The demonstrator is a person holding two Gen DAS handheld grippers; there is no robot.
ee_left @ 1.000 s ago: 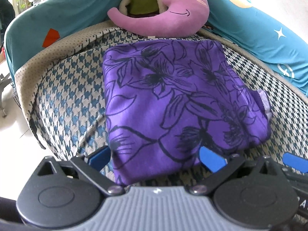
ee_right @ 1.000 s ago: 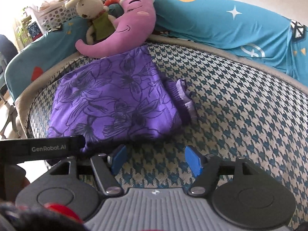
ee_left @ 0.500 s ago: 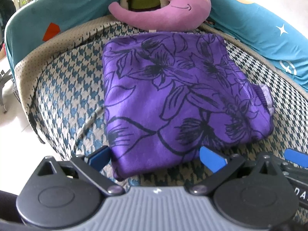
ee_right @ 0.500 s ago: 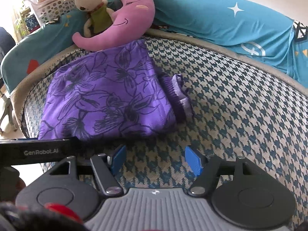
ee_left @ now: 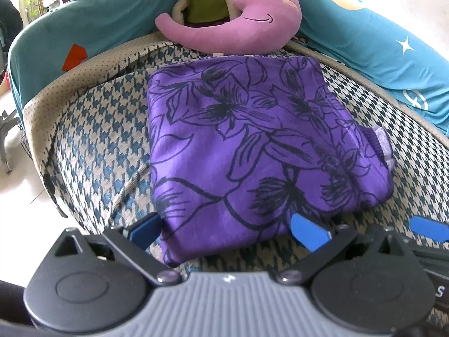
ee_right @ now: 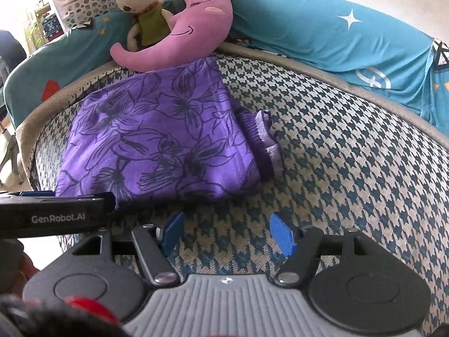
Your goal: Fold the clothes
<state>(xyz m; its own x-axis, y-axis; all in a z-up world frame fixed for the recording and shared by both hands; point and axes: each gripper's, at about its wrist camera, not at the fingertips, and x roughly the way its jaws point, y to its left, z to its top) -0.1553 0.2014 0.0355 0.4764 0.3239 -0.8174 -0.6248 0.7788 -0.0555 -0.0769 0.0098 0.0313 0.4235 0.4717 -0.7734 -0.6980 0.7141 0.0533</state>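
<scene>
Your left gripper [ee_left: 227, 229] has its fingers spread wide and holds nothing; the near edge of the garment [ee_left: 252, 151] lies between its blue pads [ee_left: 307, 231]. Your right gripper [ee_right: 228, 231] is also spread apart and empty, over bare cushion [ee_right: 350, 154] just in front of the garment [ee_right: 157, 140]. The purple floral garment lies folded flat on the houndstooth cushion, a ribbed cuff [ee_right: 262, 146] poking out on its right side. A moon pillow [ee_left: 241, 28] and plush rabbit [ee_right: 141, 8] sit at the back edge.
</scene>
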